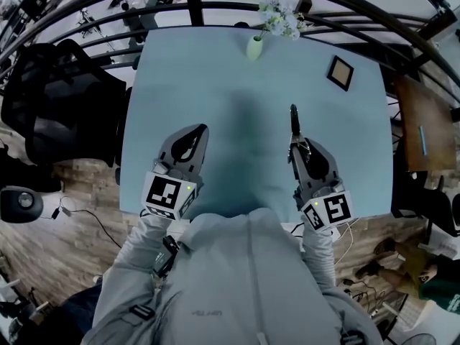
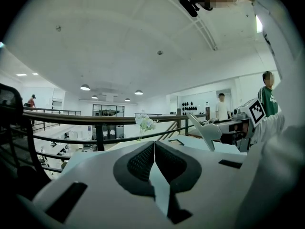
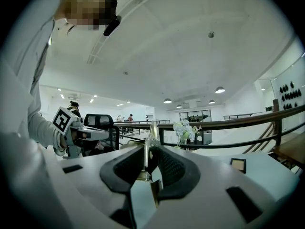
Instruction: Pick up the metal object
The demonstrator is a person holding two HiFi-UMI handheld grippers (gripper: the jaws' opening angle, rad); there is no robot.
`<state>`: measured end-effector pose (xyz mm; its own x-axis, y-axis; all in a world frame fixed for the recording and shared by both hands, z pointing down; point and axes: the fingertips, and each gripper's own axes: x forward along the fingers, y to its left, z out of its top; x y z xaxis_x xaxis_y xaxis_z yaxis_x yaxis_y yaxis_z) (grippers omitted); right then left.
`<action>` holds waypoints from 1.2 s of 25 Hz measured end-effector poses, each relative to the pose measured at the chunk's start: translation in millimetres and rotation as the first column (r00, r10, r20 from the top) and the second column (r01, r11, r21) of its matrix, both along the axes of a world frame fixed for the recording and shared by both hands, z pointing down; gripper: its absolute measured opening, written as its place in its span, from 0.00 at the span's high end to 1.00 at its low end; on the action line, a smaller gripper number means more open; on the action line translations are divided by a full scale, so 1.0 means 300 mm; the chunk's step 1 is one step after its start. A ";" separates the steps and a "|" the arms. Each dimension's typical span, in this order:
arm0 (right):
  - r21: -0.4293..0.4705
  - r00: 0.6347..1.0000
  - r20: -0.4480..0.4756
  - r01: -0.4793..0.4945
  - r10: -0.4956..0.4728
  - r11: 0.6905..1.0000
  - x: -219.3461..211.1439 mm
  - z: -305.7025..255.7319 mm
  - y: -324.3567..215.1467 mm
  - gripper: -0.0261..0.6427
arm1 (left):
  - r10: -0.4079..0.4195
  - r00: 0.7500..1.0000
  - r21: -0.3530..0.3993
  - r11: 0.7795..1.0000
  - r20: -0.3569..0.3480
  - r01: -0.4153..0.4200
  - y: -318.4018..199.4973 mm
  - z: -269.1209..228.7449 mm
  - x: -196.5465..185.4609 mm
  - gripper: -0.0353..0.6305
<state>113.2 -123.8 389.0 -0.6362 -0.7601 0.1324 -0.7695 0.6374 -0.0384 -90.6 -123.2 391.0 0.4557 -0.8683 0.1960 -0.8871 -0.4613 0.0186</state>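
Now we've got the metal object (image 3: 151, 136) pinched between the jaws of the right gripper (image 3: 151, 151), a slim bright strip standing up between the dark pads. From the head view it pokes forward out of the right gripper (image 1: 294, 144) as a thin dark bar (image 1: 293, 119) over the pale blue table (image 1: 215, 85), and to us it looks clear of the surface. The left gripper (image 1: 200, 131) hovers alongside with its jaws pressed together on nothing. The vase of flowers (image 1: 256, 47) and the small picture frame (image 1: 340, 72) sit well apart at the far edge. So we judge the pick-up is essentially made, and what comes next calls for a steady pinch so that the narrow piece doesn't twist or slip.
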 end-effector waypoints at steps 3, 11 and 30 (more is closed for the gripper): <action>-0.008 1.000 0.002 0.003 -0.003 1.000 0.000 0.010 -0.001 0.81 | 0.004 1.000 -0.008 1.000 0.004 -0.004 0.003 0.009 -0.001 0.91; -0.014 1.000 -0.006 0.029 -0.029 0.999 -0.046 0.017 -0.013 0.81 | 0.015 1.000 -0.024 1.000 0.015 -0.014 -0.002 0.019 -0.013 0.91; -0.017 0.999 -0.009 0.033 -0.033 0.999 -0.052 0.025 -0.017 0.81 | 0.036 0.999 -0.033 0.999 0.018 -0.035 -0.010 0.025 0.003 0.91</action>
